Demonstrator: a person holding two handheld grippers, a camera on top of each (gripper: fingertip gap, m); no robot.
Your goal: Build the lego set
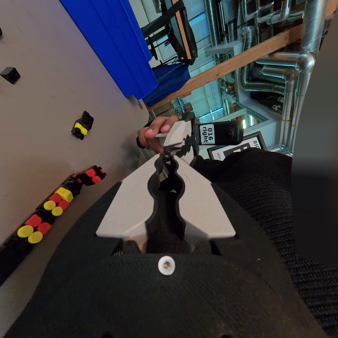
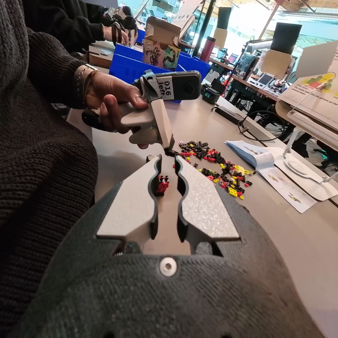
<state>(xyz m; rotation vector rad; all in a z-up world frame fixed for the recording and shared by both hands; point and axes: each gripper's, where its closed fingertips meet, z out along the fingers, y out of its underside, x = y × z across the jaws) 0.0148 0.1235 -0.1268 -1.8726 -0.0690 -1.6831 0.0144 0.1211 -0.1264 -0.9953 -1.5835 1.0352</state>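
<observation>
My left gripper is shut on a small black lego piece and holds it in the air above the grey table. In the right wrist view the left gripper points down with that black piece at its tips. My right gripper is open, its fingertips just under and to either side of the piece. A long black, red and yellow partial build lies on the table. A pile of loose black, red and yellow pieces lies beyond the grippers.
A small black-and-yellow assembly and a black brick lie on the table. A small red-and-black assembly shows between my right fingers. An open instruction booklet, a stand with a sheet and blue bins stand around. Left and right tips are no more than a few centimetres apart. From either gripper's tips it is about 15 cm to the black brick.
</observation>
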